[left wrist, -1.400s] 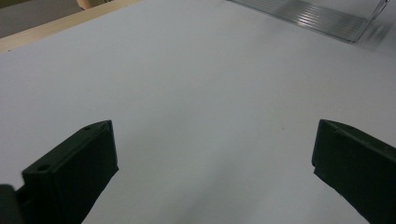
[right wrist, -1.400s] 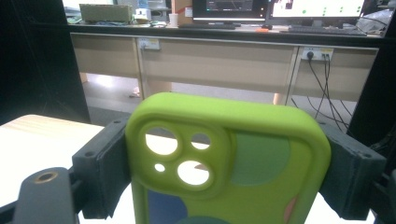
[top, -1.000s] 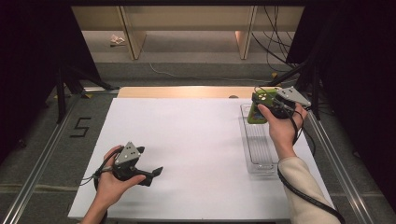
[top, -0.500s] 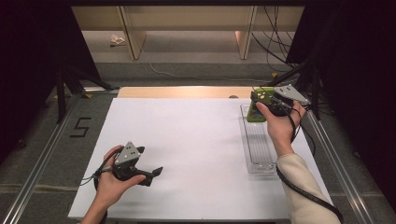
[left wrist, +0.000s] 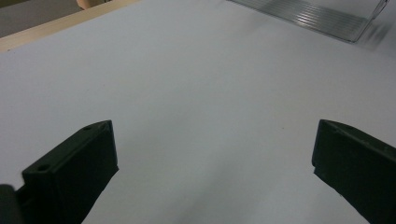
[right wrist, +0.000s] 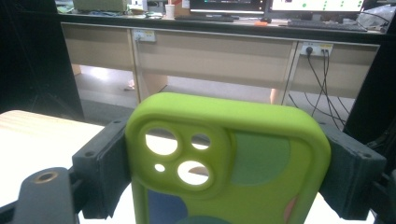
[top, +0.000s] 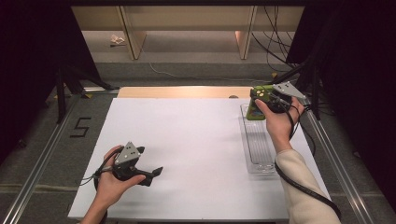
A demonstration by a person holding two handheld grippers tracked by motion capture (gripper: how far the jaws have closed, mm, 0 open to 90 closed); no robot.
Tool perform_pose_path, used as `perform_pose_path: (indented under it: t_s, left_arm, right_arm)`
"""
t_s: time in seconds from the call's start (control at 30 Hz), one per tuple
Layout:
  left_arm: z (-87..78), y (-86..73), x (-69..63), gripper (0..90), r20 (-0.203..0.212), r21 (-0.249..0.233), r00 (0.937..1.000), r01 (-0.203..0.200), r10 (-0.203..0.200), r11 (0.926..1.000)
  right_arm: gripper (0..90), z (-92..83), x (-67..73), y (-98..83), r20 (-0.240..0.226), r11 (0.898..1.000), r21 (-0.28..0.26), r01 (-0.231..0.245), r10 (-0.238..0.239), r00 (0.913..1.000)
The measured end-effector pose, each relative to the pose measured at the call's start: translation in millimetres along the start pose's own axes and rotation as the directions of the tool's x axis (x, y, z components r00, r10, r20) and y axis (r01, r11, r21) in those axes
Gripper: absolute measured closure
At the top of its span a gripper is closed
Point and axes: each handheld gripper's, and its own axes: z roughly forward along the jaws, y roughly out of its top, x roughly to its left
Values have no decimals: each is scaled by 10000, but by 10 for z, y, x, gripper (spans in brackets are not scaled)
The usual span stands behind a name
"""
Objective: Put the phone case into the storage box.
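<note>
The right gripper [top: 258, 103] has drifted slightly toward the far right corner, jaws clamped on the sides of a green phone case [right wrist: 224, 163], above the far end of the clear tray [top: 258, 148]. The left gripper [top: 156, 171] rests wide open, empty; the case seems ready for placing.
</note>
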Motion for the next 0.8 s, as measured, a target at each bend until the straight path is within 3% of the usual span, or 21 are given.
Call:
perform_pose_path:
  t_s: [0.8]
  left_arm:
    - [-4,1,5,0,1,-31,10000,35,-35,10000]
  right_arm:
    - [166,119,-22,5,134,9998,178,15,-17,9999]
